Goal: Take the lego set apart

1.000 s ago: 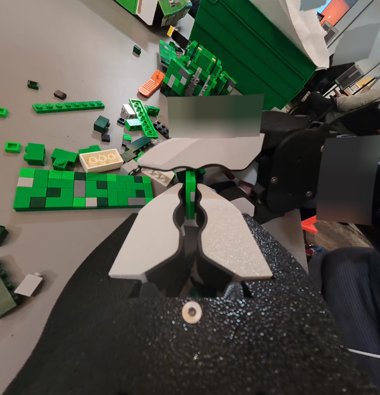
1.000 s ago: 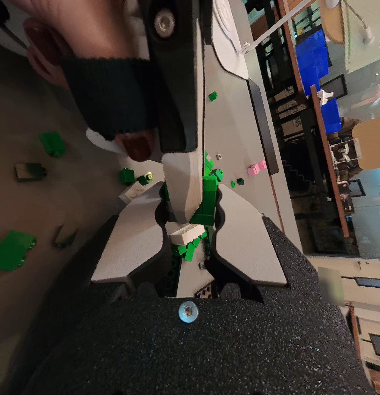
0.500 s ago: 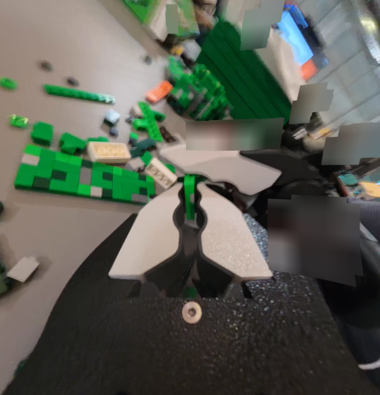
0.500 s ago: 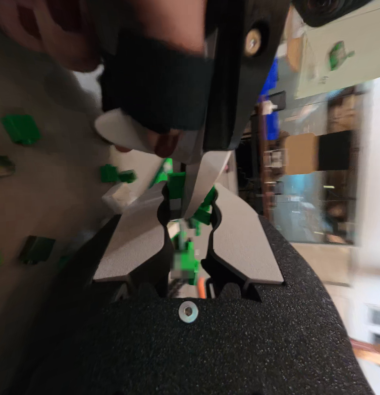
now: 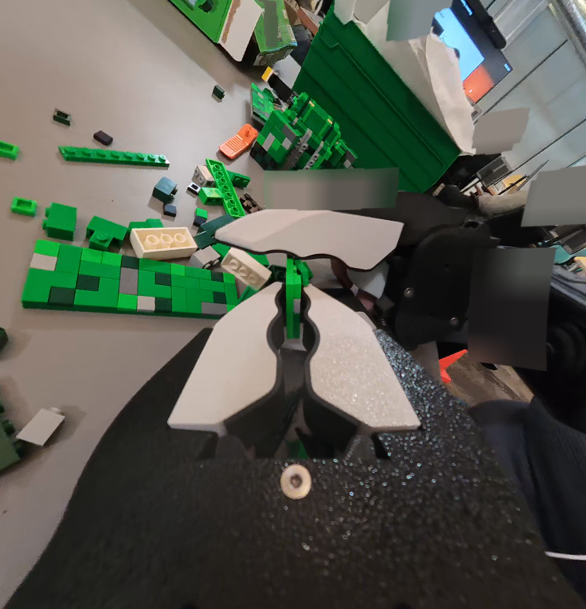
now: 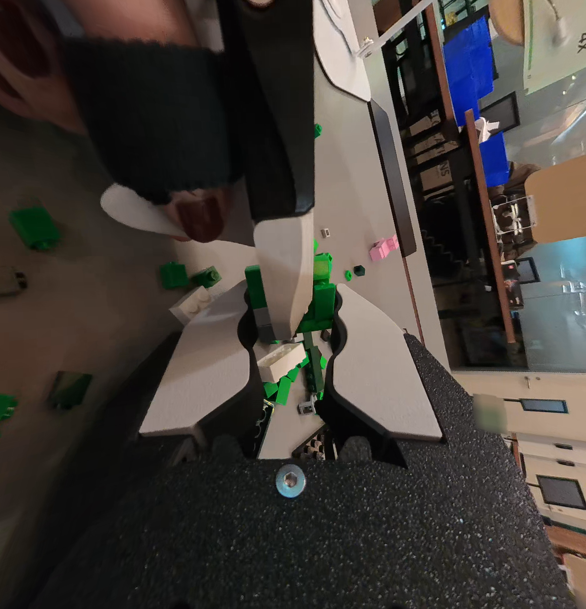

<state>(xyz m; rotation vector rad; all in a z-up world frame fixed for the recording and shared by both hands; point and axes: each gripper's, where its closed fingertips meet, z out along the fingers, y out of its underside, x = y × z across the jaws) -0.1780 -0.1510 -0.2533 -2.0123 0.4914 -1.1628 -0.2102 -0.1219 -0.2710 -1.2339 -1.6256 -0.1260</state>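
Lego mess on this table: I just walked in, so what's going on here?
A person is pulling a lego set apart with two handheld grippers. The left gripper is shut on a thin green lego piece, and the right gripper grips its other end. Loose bricks and a flat green panel lie on the grey table.

Counts, left wrist view unless noted:
- claws: 2, left claw [image 5: 292, 298] and right claw [image 6: 290, 304]
- white 2x3-ish bricks [image 5: 163, 241]: 2 on table [image 5: 120, 82]
- long green strip plate [image 5: 113, 155]: 1
- mosaic green panel [image 5: 127, 285]: 1
- orange piece [image 5: 237, 145]: 1
- green bin [image 5: 377, 108]: 1
- part-built green block [image 5: 298, 138]: 1
- pink piece [image 6: 384, 247], right wrist view: 1
- loose small green bits: approx a dozen, too scattered for exact no.
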